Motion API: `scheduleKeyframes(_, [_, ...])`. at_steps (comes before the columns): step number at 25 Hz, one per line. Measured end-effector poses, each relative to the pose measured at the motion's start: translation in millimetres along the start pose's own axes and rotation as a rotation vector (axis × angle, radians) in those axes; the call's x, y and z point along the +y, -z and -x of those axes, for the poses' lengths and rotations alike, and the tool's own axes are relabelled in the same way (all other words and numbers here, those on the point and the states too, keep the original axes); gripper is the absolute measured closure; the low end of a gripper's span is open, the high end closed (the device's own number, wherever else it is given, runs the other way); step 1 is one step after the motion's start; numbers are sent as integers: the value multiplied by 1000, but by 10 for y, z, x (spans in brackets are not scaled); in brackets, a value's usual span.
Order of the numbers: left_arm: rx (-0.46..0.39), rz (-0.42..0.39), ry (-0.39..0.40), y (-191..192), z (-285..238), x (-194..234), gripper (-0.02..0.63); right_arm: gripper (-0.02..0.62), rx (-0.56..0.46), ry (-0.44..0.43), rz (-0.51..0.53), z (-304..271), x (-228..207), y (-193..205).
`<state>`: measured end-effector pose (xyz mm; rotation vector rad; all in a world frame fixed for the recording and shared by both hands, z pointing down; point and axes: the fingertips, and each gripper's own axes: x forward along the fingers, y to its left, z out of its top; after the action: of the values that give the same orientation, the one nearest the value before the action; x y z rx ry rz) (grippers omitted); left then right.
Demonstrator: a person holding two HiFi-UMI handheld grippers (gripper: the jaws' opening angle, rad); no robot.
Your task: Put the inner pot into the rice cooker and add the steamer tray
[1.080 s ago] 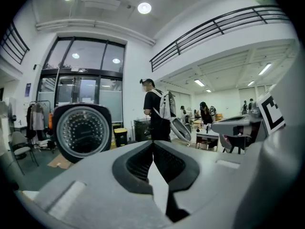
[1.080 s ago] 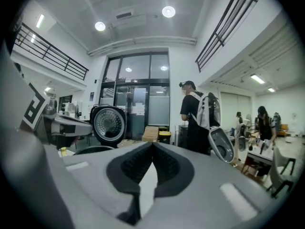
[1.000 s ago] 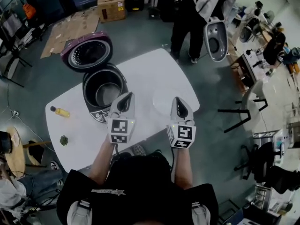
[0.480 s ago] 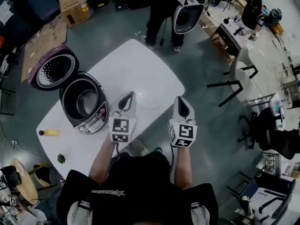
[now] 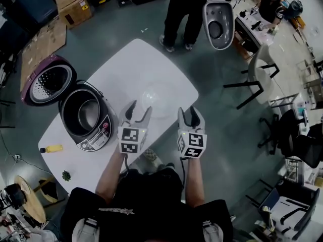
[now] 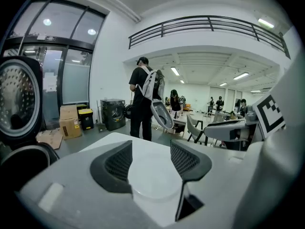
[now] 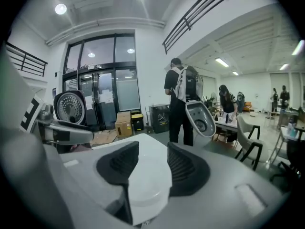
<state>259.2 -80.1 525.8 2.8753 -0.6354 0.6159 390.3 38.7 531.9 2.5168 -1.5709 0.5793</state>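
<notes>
Left gripper (image 6: 150, 162) is opening its jaws right now, nothing pinched in there; the pads (image 6: 114, 163) are standing wide apart, and the tray (image 6: 155, 181) is showing through the gap, a pale round see-through dish lying flat on the table (image 6: 147, 144) just ahead of the tips; the pads aren't touching it. Right gripper (image 7: 151, 168) is doing the same thing, jaws spreading, empty, with that same tray peeking up between them from its side.

Going out from there in the head view: both grippers are hovering side by side over the near edge of the white table, with the tray lying just beyond and between them; the cooker (image 5: 83, 117) is sitting to the left of the left gripper, near the table's left end, its lid (image 5: 48, 82) hanging fully open behind it; the pot (image 5: 86, 114) looks to be sitting down inside the cooker, well apart from the tray. A yellow bottle (image 5: 52, 148) is lying further left by the table's corner; a person (image 5: 181, 9) is standing on the floor past the far side of the table.
</notes>
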Motion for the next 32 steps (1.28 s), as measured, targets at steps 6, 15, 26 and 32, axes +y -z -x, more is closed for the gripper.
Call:
scheduleKeyframes(6, [106, 27, 21, 514, -298, 52, 360, 407, 79, 15, -27, -241, -52, 478])
scheduleKeyframes(15, [210, 22, 15, 1100, -717, 245, 360, 407, 166, 35, -88, -597, -149, 1095])
scheduleKeyframes(26, [292, 36, -2, 1642, -1074, 438, 360, 407, 235, 49, -136, -988, -183, 1657])
scheduleKeyframes(32, [320, 57, 0, 1876, -1151, 501, 367, 407, 241, 31, -144, -1059, -170, 1791])
